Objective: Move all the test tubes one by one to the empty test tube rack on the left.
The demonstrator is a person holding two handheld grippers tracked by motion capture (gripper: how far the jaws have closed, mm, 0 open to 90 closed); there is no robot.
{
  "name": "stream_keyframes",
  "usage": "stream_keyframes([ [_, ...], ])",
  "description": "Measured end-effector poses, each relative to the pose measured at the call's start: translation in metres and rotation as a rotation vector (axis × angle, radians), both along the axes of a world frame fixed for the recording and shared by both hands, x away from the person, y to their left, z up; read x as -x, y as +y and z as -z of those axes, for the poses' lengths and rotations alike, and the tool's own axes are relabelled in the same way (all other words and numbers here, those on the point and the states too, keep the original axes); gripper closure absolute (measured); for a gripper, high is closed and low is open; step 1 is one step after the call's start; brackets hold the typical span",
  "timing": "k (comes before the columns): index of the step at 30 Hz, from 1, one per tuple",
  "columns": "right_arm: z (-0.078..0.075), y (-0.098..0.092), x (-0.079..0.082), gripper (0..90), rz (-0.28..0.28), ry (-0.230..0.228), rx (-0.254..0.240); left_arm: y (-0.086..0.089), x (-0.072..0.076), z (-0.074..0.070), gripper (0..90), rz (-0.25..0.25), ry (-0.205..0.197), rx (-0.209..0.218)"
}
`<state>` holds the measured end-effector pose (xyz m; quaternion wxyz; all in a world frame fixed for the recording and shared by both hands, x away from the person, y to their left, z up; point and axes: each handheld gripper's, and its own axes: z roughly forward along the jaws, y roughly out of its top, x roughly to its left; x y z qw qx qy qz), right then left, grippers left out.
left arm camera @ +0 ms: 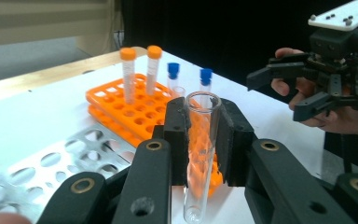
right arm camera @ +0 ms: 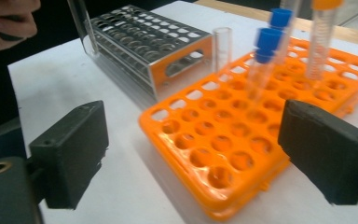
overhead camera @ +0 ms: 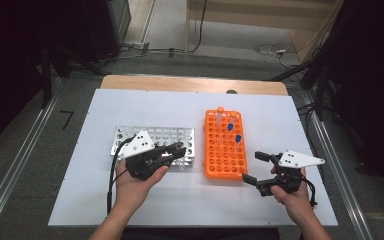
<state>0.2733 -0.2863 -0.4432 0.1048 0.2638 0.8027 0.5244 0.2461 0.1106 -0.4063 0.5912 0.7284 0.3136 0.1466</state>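
Clamping a bare glass tube [left arm camera: 200, 140] over the metal rack [overhead camera: 152, 137], our left tongs [left arm camera: 200, 135] risk cracking or dropping it; right tongs [overhead camera: 261, 169] gape wide, empty, beside the orange rack [overhead camera: 224, 160].

Left hand-held gripper [overhead camera: 179, 150] clamps clear tube [overhead camera: 180, 165] beside metal rack [overhead camera: 152, 135]; right hand-held gripper [overhead camera: 256, 167] agape near orange rack [overhead camera: 223, 155].

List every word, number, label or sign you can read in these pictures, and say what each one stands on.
None can be read.
Orange rack: no lettering shows.
Metal rack: no lettering shows.
Capped tubes: faint marks, too blurred to read.
Clear tube in the left gripper: plain.
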Motion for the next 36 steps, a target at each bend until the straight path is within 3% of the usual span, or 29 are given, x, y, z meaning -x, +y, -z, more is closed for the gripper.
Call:
stream_keyframes([
  [2,0.002,-0.005,-0.003,0.5,0.009,0.001,0.007,0.002,-0.005,-0.001,76.3,-0.007,-0.004,-0.003],
  [18,0.01,-0.028,-0.017,0.0,0.086,0.022,0.005,0.0,-0.05,-0.011,76.3,-0.052,-0.008,-0.018],
  [33,0.013,-0.034,-0.021,0.0,0.119,0.027,0.001,-0.016,-0.086,-0.002,76.3,-0.084,0.007,-0.037],
  [36,0.013,-0.034,-0.022,0.0,0.12,0.024,0.003,-0.018,-0.092,0.0,76.3,-0.104,0.006,-0.022],
])
